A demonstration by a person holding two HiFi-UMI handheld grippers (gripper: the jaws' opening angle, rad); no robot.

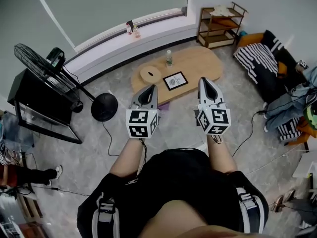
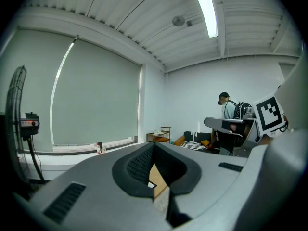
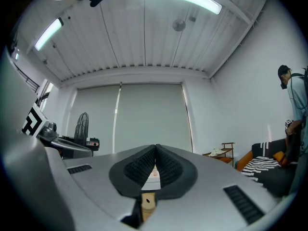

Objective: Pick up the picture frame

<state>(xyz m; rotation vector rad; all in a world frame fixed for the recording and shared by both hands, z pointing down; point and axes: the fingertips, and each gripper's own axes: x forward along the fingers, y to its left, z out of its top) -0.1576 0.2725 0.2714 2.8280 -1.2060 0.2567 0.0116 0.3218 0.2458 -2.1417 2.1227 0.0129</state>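
— Head view first: where is the thing to be picked up?

— The black-edged rectangular picture frame [image 1: 175,81] with a white mat lies flat, face up, on the oval light-wood low table [image 1: 200,63], near the table's front edge. Its long axis runs roughly along the table's length, left to right and rising a little to the right.

— And the claws?

— Neither touches it. The left gripper [image 1: 151,89] and the right gripper [image 1: 205,81] are held in the air on the near side of the table, side by side. From above, the frame shows between their tips and just beyond them. In the left gripper view the ribbed black pads of the left gripper [image 2: 154,146] meet with nothing between them. The right gripper [image 3: 155,148] is likewise closed and empty in its own view.

— Any containers around?

— A small clear bottle [image 1: 169,58] stands upright on the table behind the frame; I cannot tell what is in it. A round pale wooden disc [image 1: 151,74] lies to the frame's left. Well beyond the table's right end, a wooden open shelf [image 1: 220,26] carries a pale cloth [image 1: 221,10] on its top tier.
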